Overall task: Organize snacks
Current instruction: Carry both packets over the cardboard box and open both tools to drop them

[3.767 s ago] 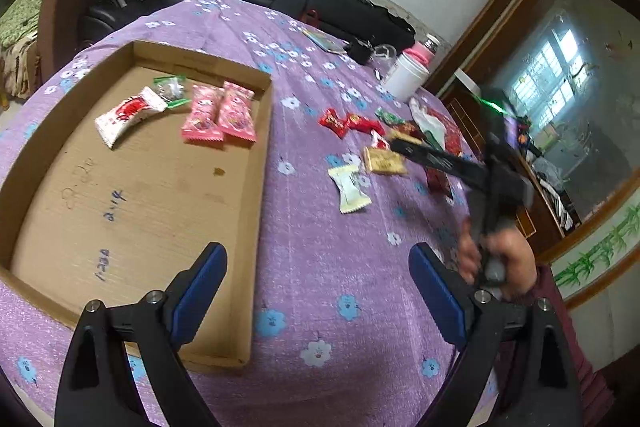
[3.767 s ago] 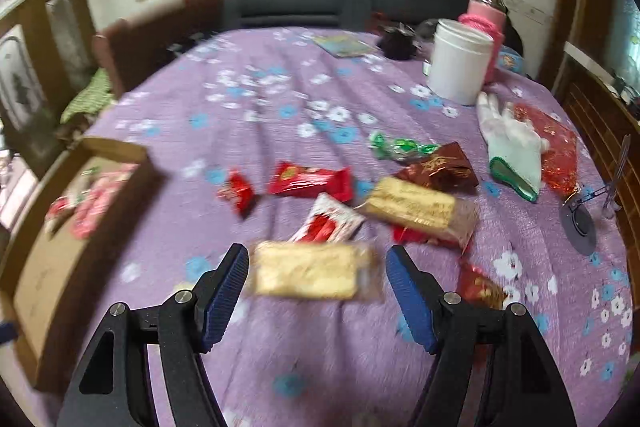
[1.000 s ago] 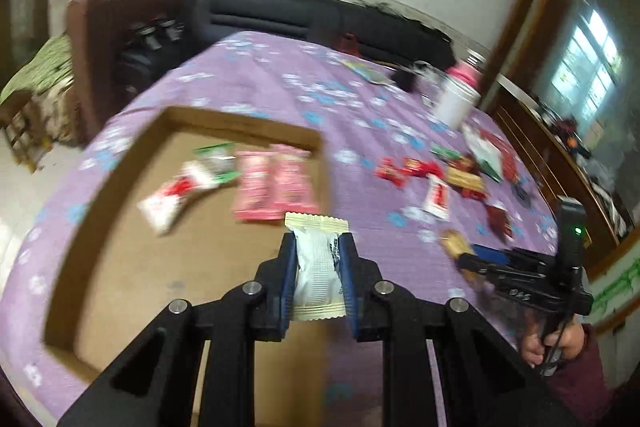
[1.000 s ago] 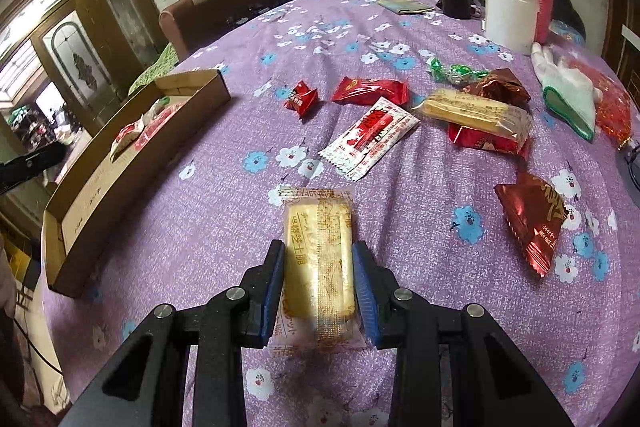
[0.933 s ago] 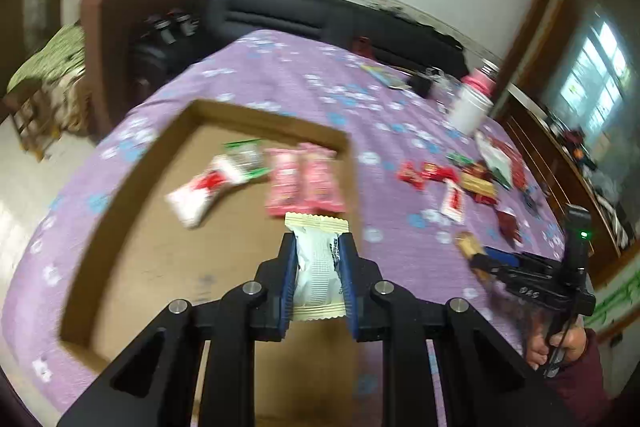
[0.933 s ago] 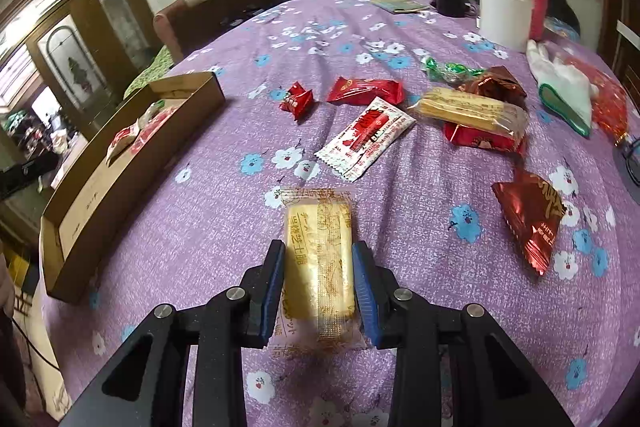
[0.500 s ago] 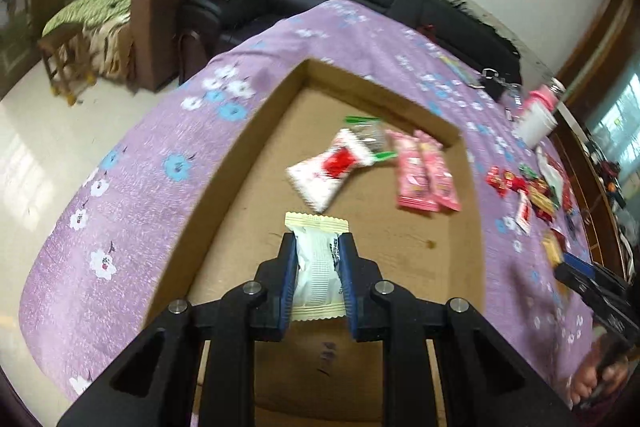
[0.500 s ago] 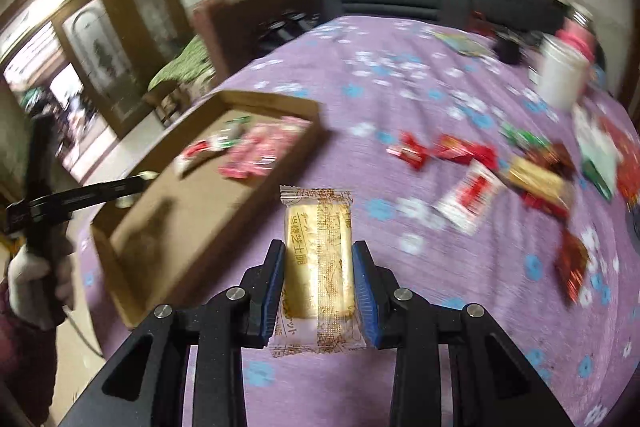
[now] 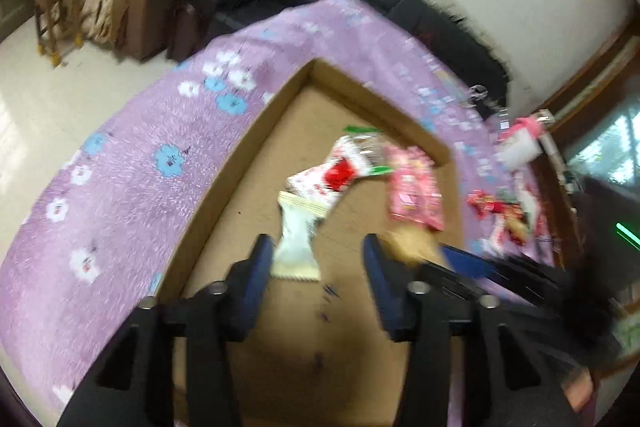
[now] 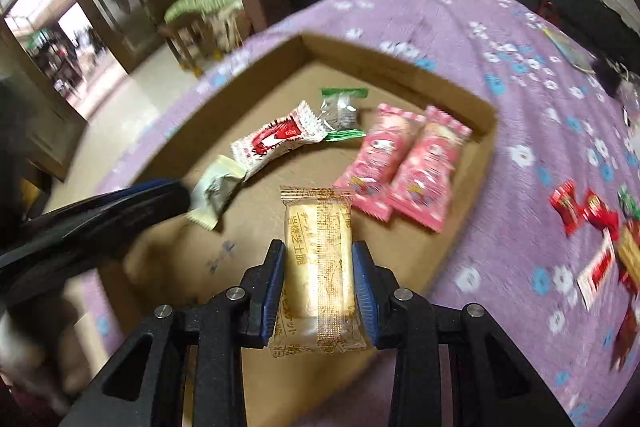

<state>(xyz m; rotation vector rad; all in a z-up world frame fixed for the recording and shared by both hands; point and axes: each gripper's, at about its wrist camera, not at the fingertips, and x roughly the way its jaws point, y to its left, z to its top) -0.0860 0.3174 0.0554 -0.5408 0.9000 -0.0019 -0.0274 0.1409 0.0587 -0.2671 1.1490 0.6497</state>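
Over the cardboard tray [image 9: 256,163], left gripper [image 9: 318,259] opening; white packet [image 9: 296,247] against its left finger.

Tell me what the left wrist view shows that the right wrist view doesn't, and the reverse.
Left wrist only: the left tool with jaws opening, the white packet touching only one pad.

Right wrist only: the right tool shut on the yellow biscuit pack; doors behind.

Both: the cardboard tray, two pink packets, red-and-white packet, purple floral tablecloth.
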